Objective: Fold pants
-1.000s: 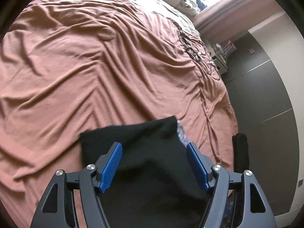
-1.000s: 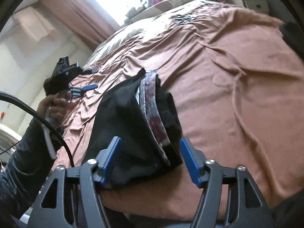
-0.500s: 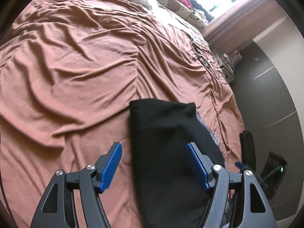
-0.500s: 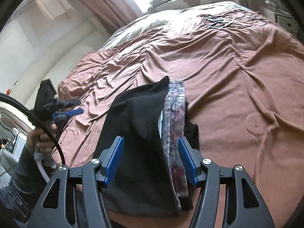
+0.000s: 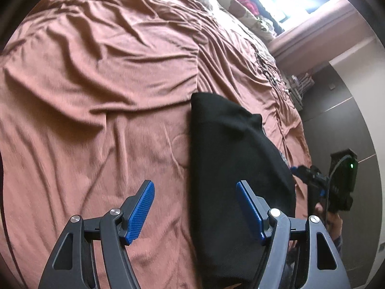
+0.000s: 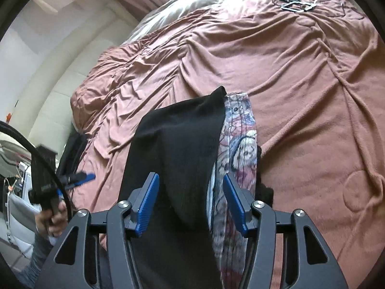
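Black pants (image 6: 178, 144), folded into a long bundle, patterned lining showing along one side, lying on the rumpled pink bed cover (image 5: 108, 77) near the bed's edge. Right tool (image 6: 191, 201) over the bundle, jaws closing, pads clear of the cloth. Left tool (image 5: 195, 208) released, hovering over the pants' edge.

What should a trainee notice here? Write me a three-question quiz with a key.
1. True or false: the black pants lie on a white sheet.
2. In the right wrist view, what shows beside the pants' black cloth? A) patterned fabric B) a belt C) a towel
3. Fill in: the left gripper is ____ (open or shut).
Key: 1 false, the bedspread is brown. 2 A. 3 open.
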The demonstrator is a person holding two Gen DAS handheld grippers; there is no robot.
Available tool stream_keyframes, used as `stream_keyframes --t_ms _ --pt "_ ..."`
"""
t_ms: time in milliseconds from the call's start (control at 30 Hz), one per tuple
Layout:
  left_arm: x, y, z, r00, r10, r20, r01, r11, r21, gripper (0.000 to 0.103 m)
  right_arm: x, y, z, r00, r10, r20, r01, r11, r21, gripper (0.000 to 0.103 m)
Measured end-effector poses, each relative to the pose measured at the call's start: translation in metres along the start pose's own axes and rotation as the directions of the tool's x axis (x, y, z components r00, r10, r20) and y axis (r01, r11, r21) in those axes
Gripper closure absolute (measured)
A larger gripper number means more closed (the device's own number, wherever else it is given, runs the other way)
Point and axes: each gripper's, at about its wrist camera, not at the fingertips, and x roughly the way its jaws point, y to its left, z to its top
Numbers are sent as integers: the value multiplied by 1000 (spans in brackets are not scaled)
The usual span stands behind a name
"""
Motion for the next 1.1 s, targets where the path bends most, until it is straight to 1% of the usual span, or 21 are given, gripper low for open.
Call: stream_keyframes --t_ms 100,133,167,200,367,500,600,733,833,900,967,1033,1100 --pt "4 3 -6 1000 -12 -7 12 1000 -11 31 10 -6 8 1000 5 -24 -5 1000 22 49" --pt "5 4 -8 1000 -18 -10 18 1000 -15 31 14 -7 10 999 0 -34 1 1000 29 51" --pt "7 5 -9 999 -27 -17 27 999 -24 31 19 -9 13 999 2 -44 -1 999 38 55" --pt "9 6 -9 999 -29 -21 29 999 -28 31 22 -11 15 998 13 -53 -11 999 43 56" --pt "17 5 -12 999 -23 -35 22 999 -29 31 37 -22 26 996 31 -78 -25 996 80 56" --pt "20 4 -15 999 -24 -44 23 999 -26 31 43 -26 29 996 13 -85 -6 996 85 57" --pt "21 4 -17 999 -25 -48 24 999 -29 31 45 -26 29 996 10 -88 -3 996 84 57" --pt "25 5 -18 998 -23 -54 21 999 -33 31 54 -30 27 992 19 -123 -8 996 89 57" --pt "26 6 -20 998 -25 -57 23 999 -42 31 56 -36 29 990 62 -124 -45 990 134 57" --pt "26 6 -22 998 -27 -59 25 999 -45 31 52 -39 33 987 118 -109 -100 982 158 58" --pt "26 6 -23 998 -30 -58 27 999 -45 31 46 -40 34 982 167 -91 -150 975 164 63" --pt "27 7 -23 998 -30 -59 27 998 -49 31 41 -42 35 973 221 -65 -207 963 170 63" --pt "28 8 -24 998 -32 -62 29 998 -53 31 43 -47 36 969 238 -66 -222 958 183 63"
